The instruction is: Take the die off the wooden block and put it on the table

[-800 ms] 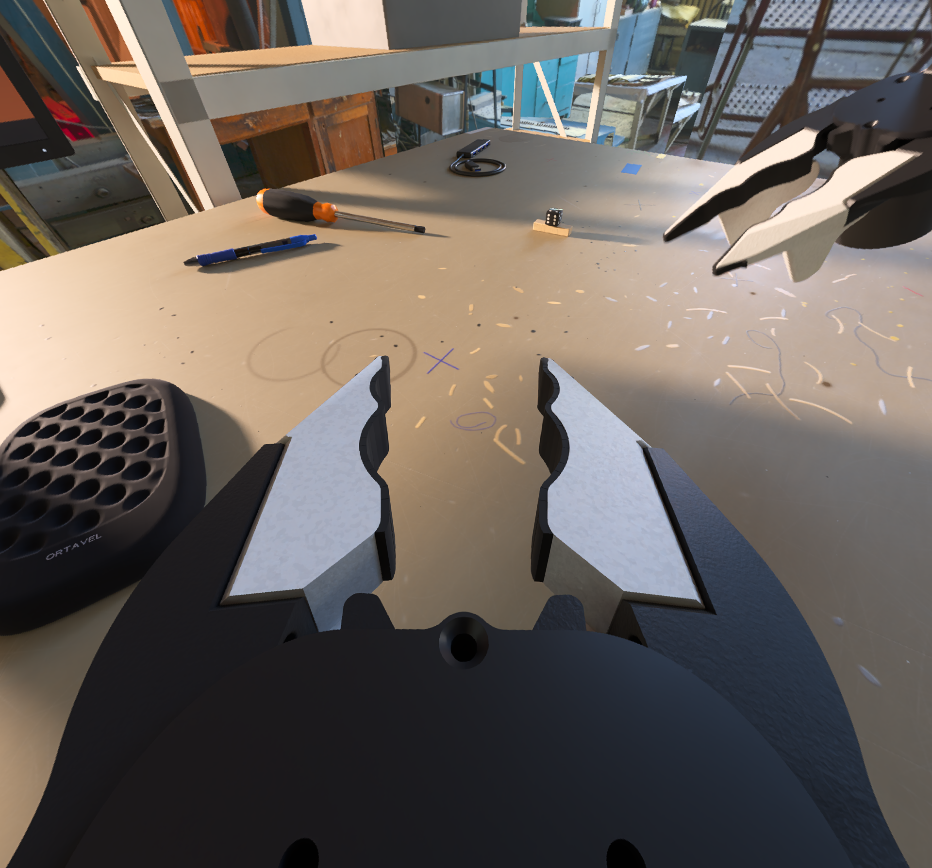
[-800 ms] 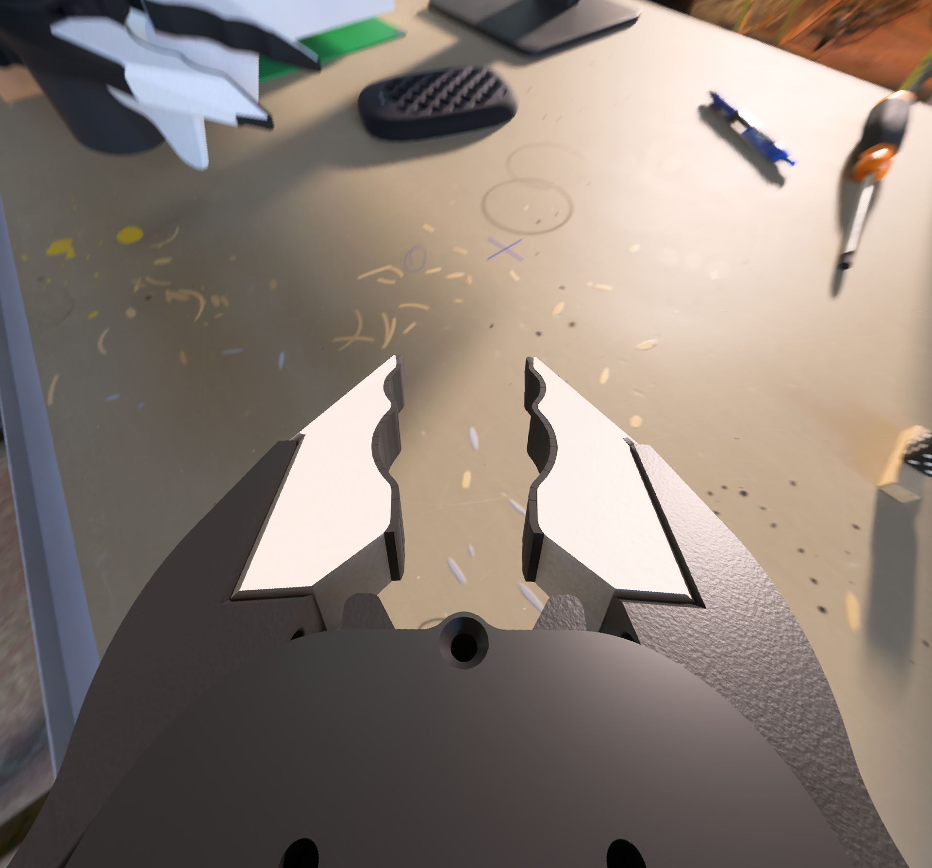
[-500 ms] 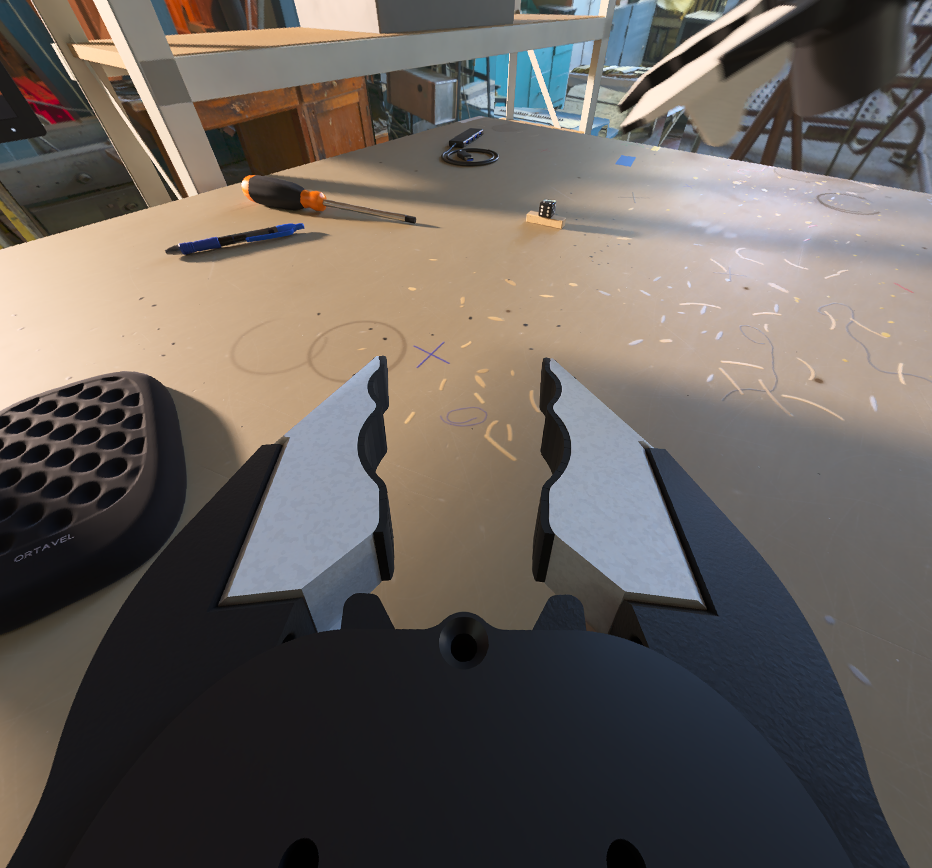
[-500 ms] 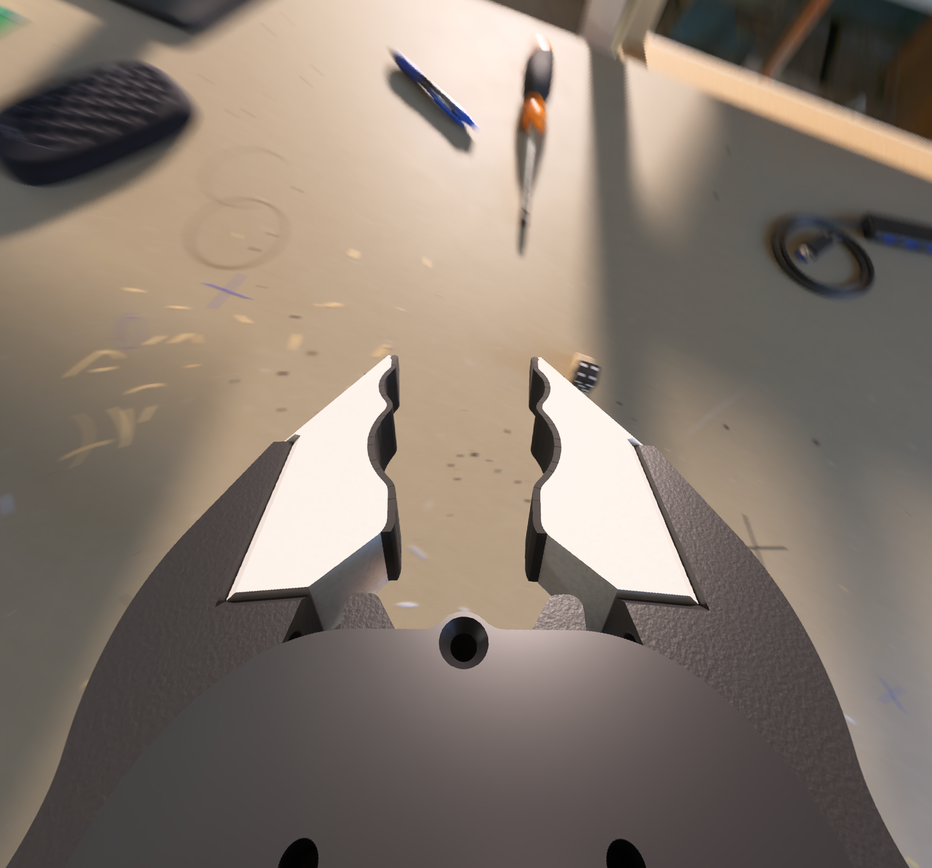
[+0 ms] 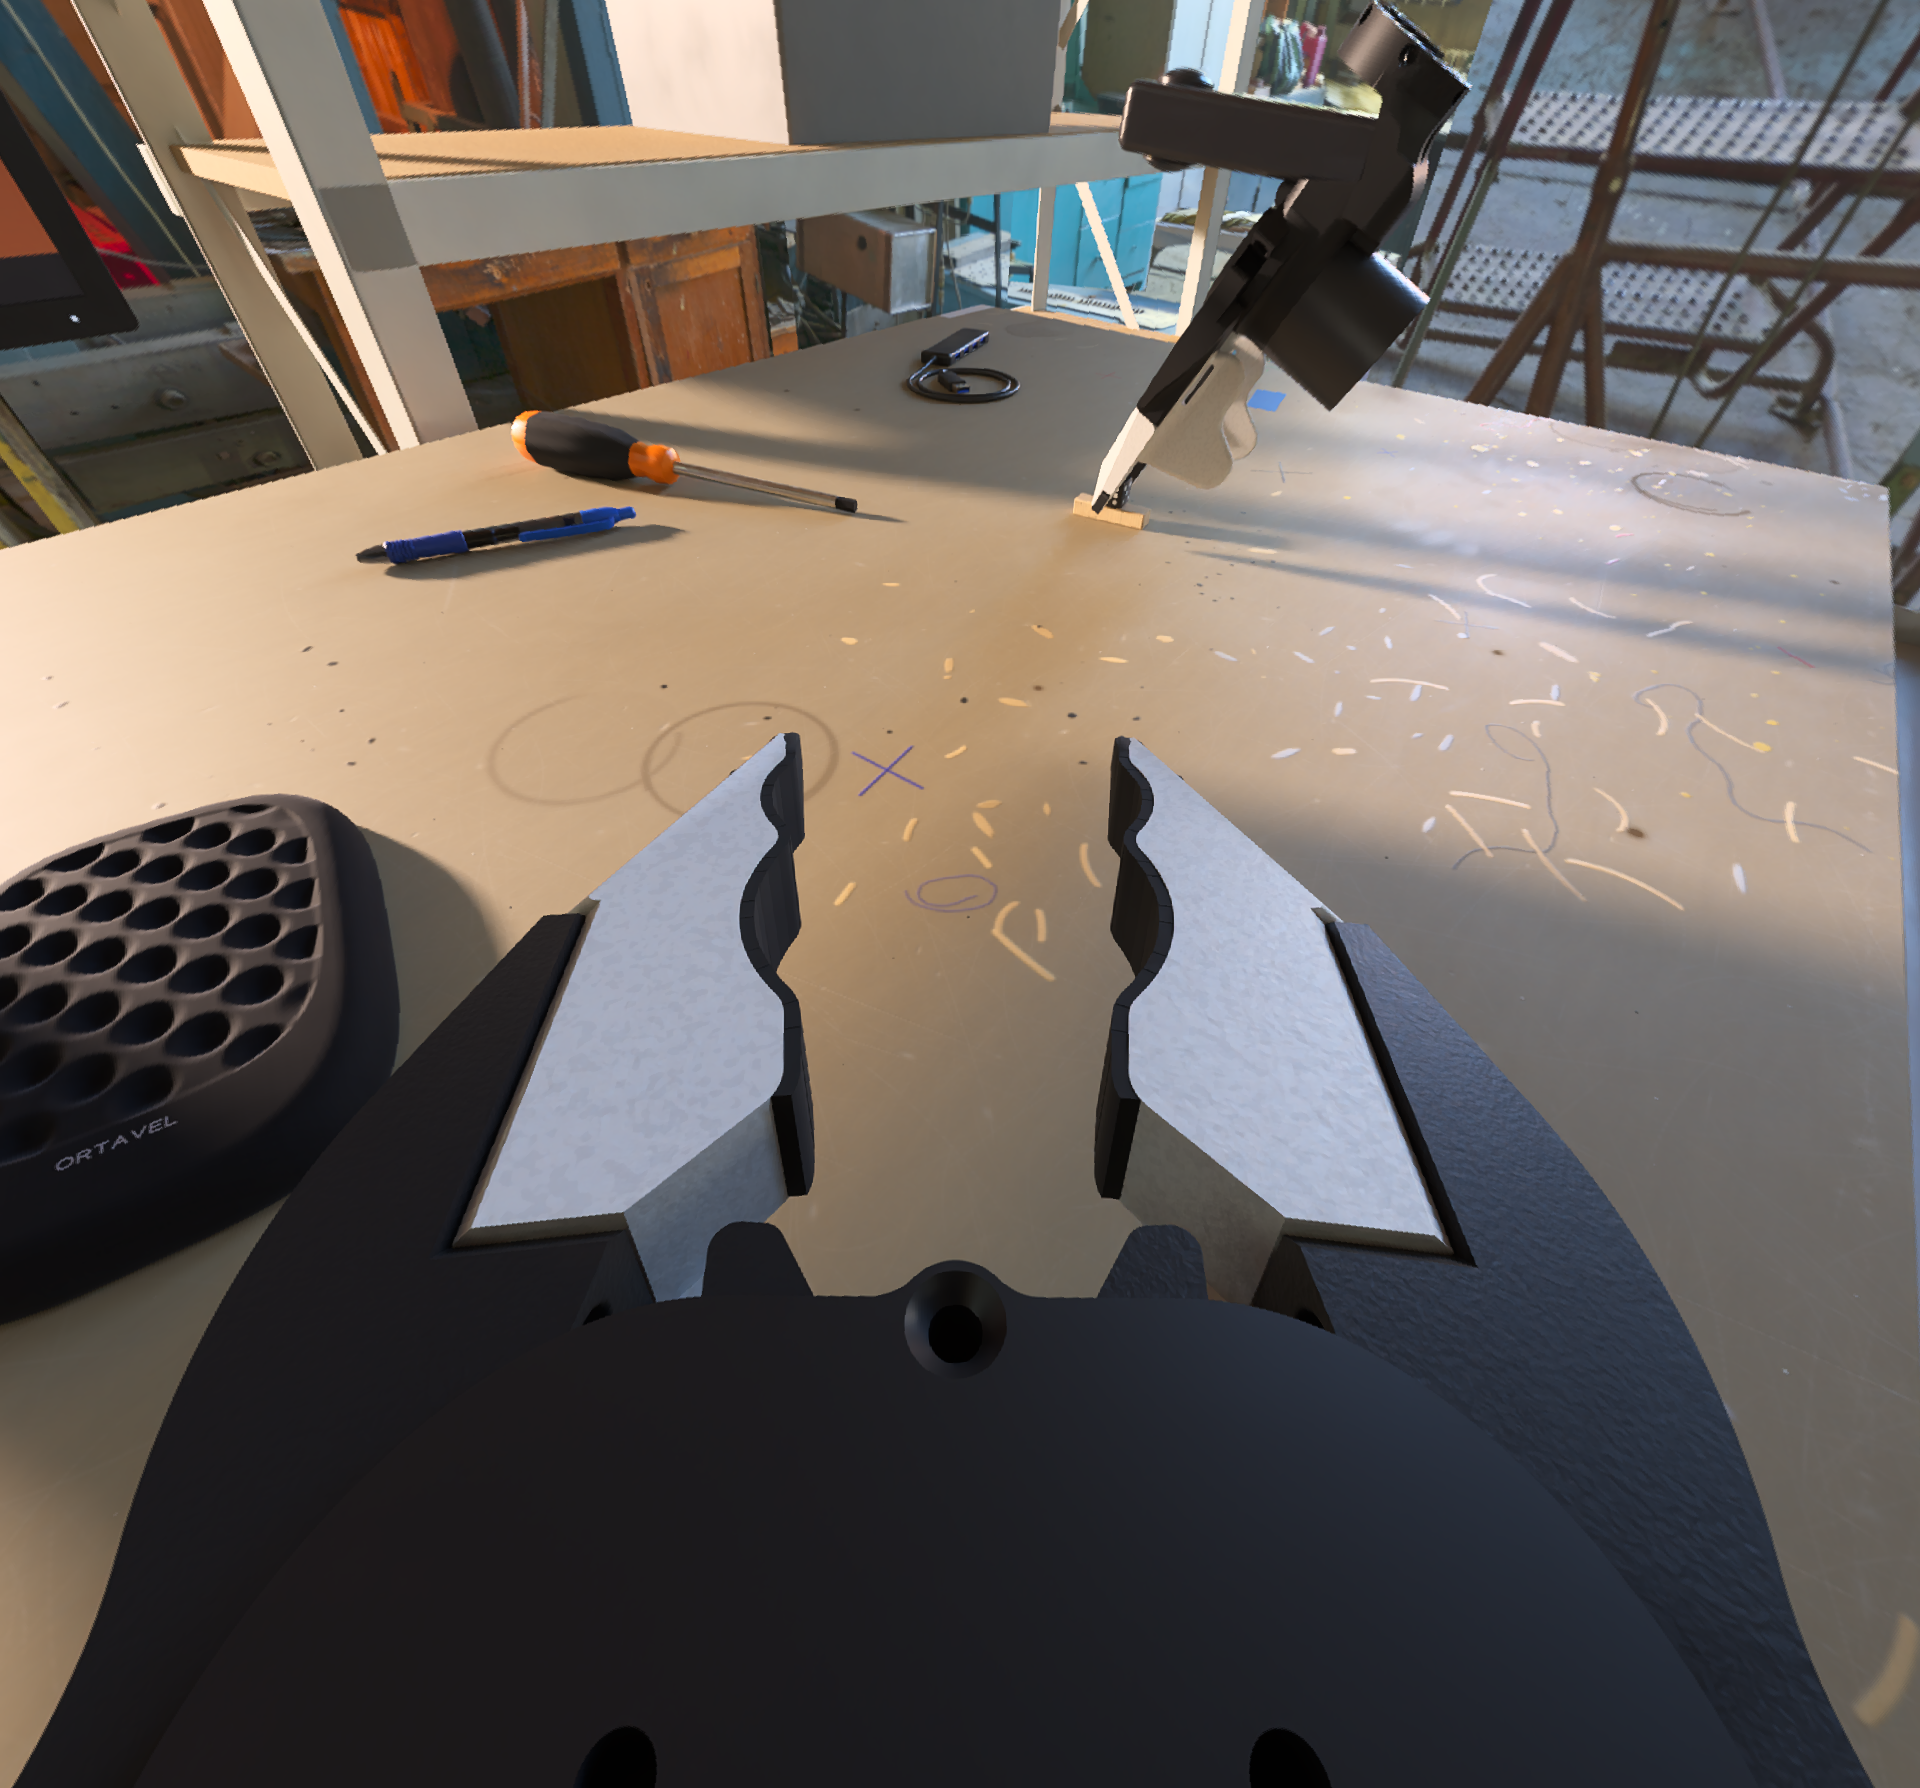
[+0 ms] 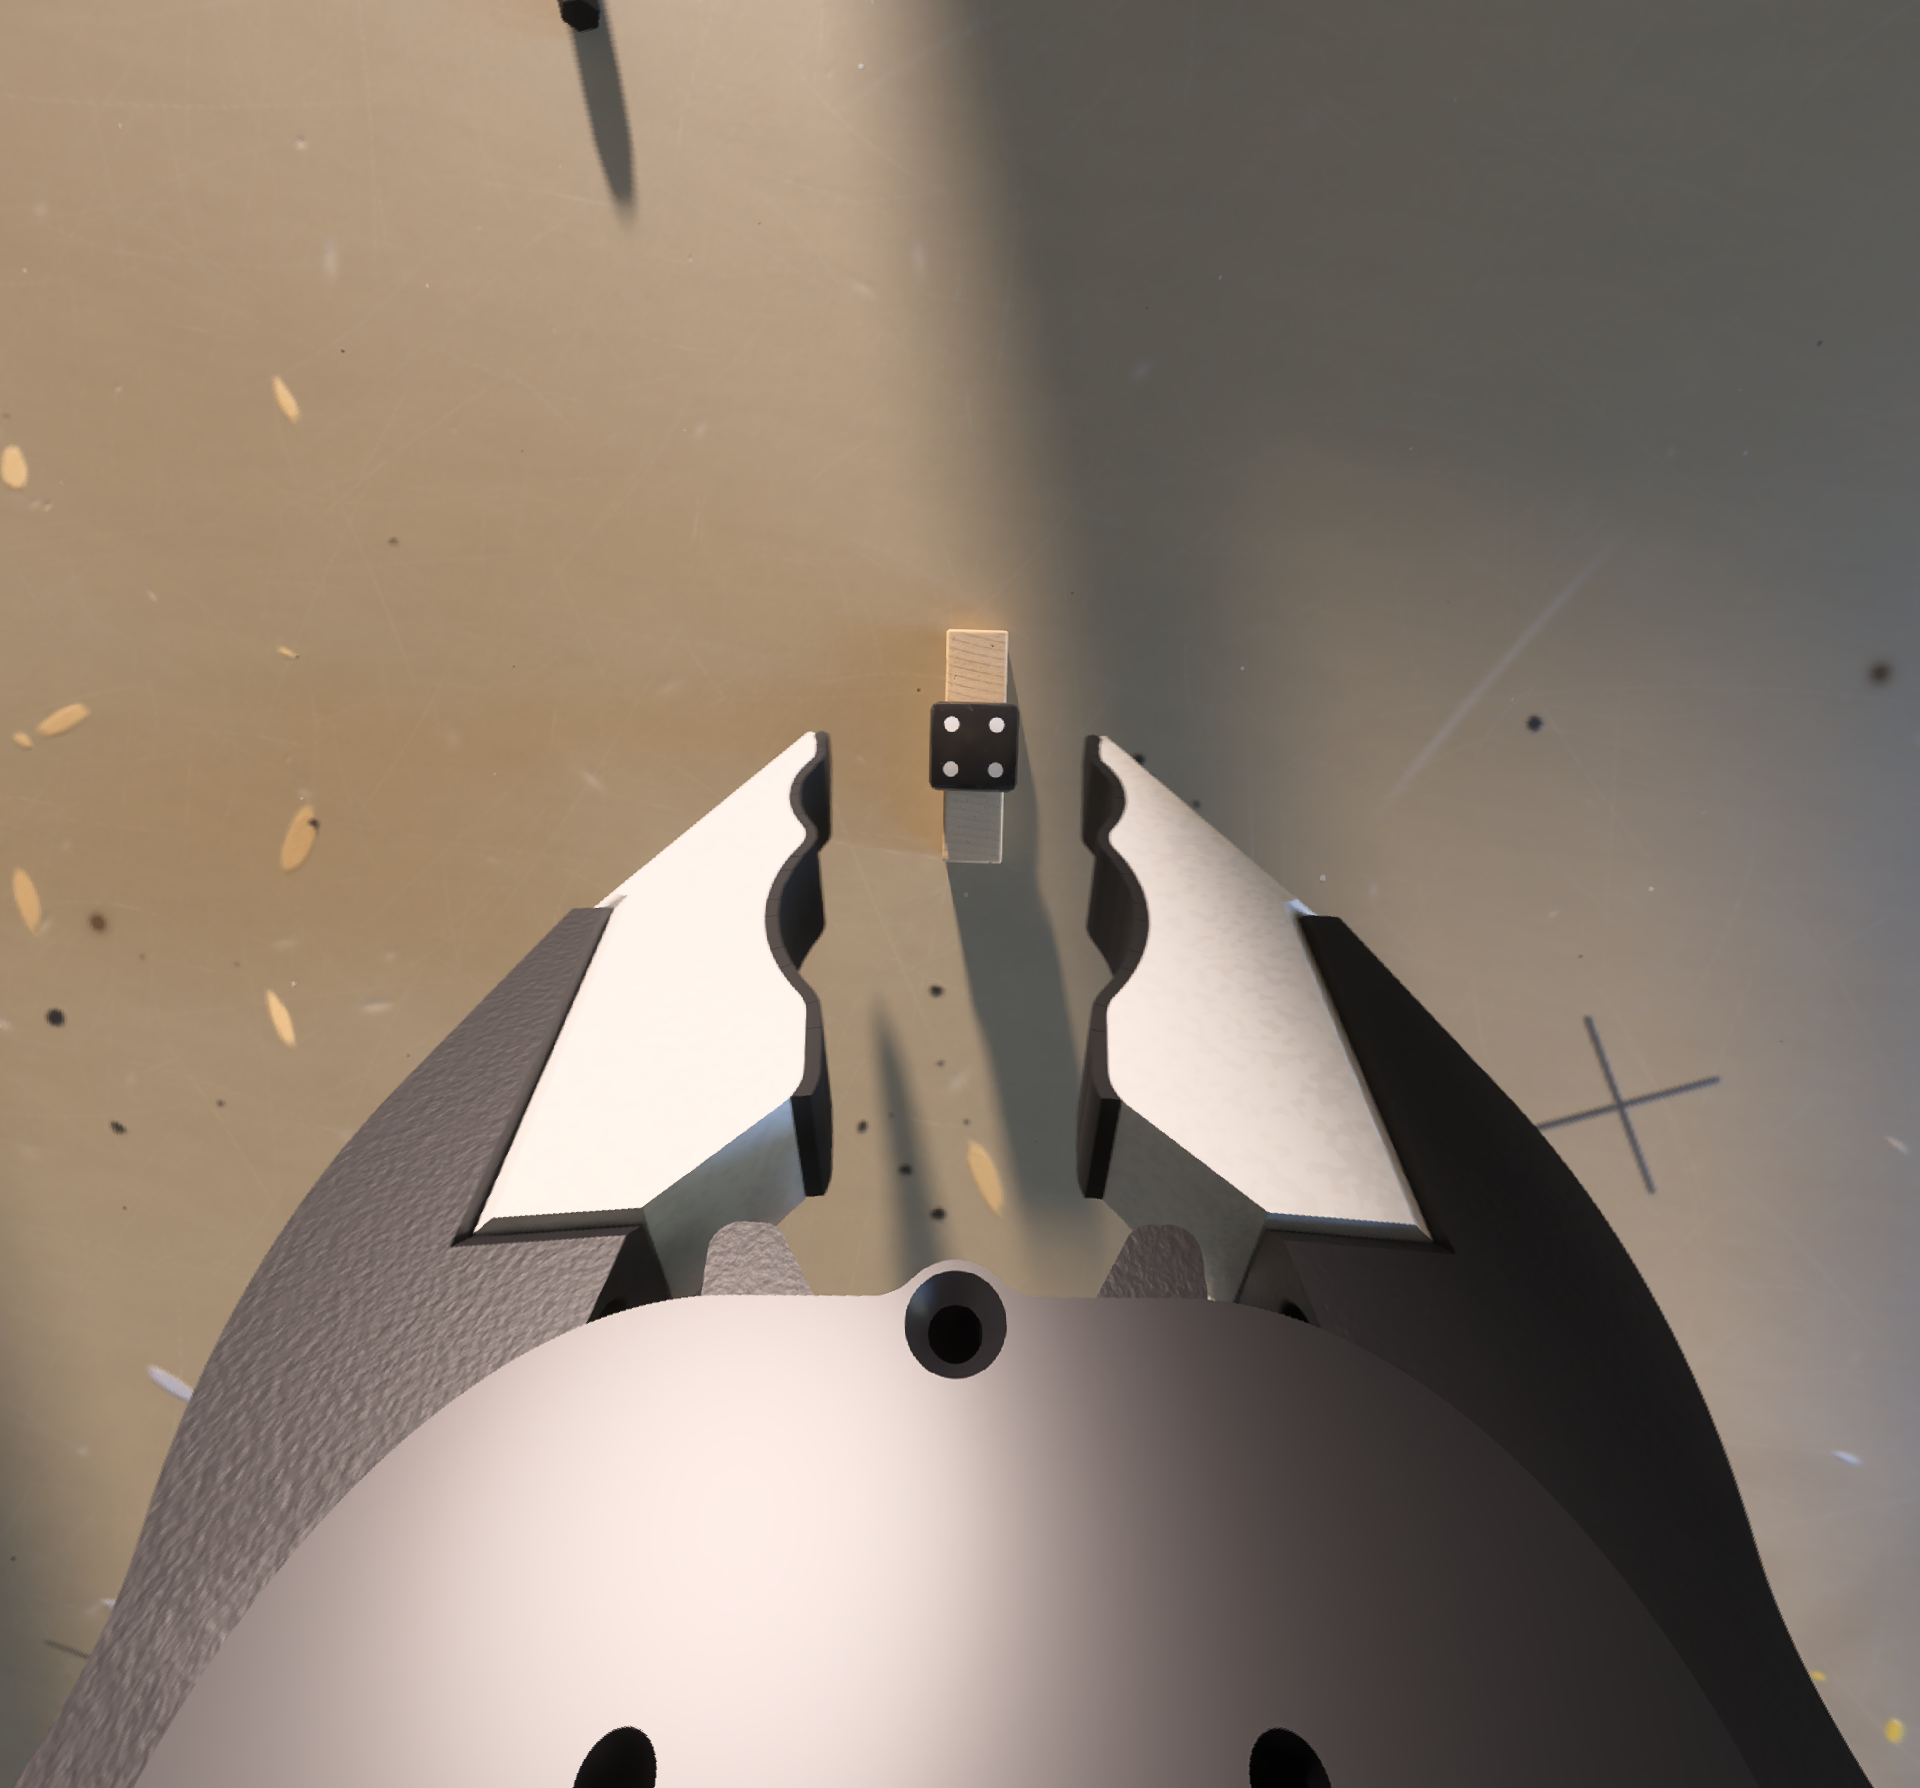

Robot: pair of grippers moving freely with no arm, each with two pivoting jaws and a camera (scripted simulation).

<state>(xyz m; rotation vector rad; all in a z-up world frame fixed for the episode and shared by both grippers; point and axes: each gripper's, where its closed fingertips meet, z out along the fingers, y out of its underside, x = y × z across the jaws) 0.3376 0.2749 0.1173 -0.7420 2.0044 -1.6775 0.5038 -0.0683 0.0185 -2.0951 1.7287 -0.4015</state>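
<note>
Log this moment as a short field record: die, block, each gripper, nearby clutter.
die: small black die with white pips, resting on the block
block: narrow pale wooden block, flat on the tan table
right gripper: open, pointing down, fingers either side of the die, not touching
left gripper: open, empty, far from the block
clutter: orange-and-black screwdriver, blue pen, black perforated pad

black die [image 6: 972, 747] white pips, pale wooden block [image 6: 976, 665], blue pen [image 5: 499, 536]

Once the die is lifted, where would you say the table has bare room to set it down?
Beside the wooden block, the table is bare on both sides. The screwdriver and pen crowd the far left; the perforated black pad fills the near-left corner.
</note>
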